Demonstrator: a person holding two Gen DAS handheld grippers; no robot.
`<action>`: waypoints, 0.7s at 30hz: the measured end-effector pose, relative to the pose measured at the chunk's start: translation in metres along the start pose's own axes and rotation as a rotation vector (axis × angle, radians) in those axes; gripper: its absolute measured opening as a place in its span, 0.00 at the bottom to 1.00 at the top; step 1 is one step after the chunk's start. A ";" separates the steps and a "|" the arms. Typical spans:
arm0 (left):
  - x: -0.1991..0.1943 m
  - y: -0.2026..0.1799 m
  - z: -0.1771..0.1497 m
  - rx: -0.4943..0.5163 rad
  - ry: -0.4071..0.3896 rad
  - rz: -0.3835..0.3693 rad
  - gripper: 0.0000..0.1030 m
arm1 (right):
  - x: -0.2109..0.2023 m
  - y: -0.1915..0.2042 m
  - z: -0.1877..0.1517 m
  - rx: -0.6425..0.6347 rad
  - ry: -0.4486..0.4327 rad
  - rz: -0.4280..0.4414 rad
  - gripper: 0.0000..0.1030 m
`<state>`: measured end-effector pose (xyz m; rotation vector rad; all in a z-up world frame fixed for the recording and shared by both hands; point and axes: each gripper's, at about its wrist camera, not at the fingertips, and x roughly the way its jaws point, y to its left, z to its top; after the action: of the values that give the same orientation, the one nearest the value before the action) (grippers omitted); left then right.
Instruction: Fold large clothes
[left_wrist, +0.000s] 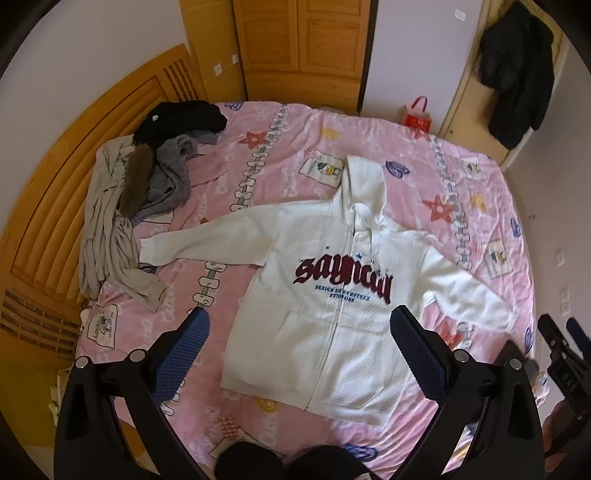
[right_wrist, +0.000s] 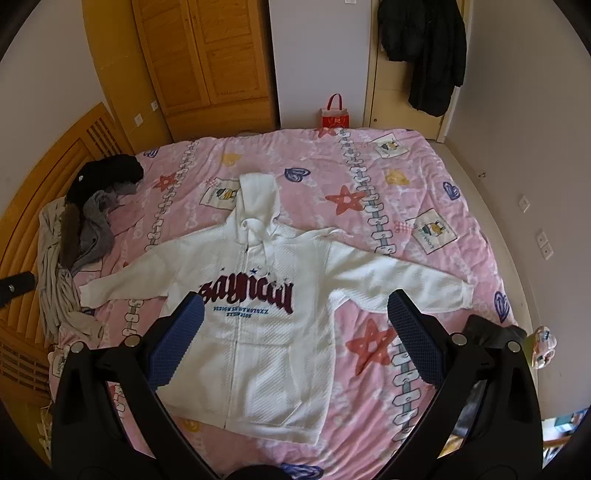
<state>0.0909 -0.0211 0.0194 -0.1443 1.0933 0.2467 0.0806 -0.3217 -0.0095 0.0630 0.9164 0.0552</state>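
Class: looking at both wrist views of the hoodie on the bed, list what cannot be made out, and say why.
- White hoodie: small blue lettering unreadable, both views, too small and blurred.
- Hoodie's bottom corner: right wrist view, behind the right hand-held gripper finger.
- Clothes pile: item count unclear, overlapping.
- Red bag: lower part hidden by the bed.

A hoodie (left_wrist: 332, 295) lies flat on the bed (left_wrist: 295, 147), front up, sleeves spread to either side, hood toward the far edge. A heap of clothes (left_wrist: 140, 192) sits at the left by the headboard (left_wrist: 55, 192) — touching the left cuff. Beyond the bed stand a wardrobe (right_wrist: 207, 59) and a bag (right_wrist: 334, 114).
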 end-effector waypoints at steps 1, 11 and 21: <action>-0.001 0.000 0.003 -0.011 -0.002 0.002 0.92 | 0.001 -0.005 0.002 0.005 0.001 -0.002 0.94; -0.001 0.021 0.020 -0.080 -0.028 0.075 0.92 | 0.005 -0.022 0.010 0.046 -0.002 0.010 0.94; 0.050 0.122 0.048 -0.264 -0.006 0.078 0.92 | -0.003 -0.002 0.013 0.063 -0.039 -0.108 0.94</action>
<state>0.1209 0.1142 -0.0023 -0.3369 1.0584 0.4616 0.0889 -0.3246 0.0009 0.0728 0.8810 -0.0750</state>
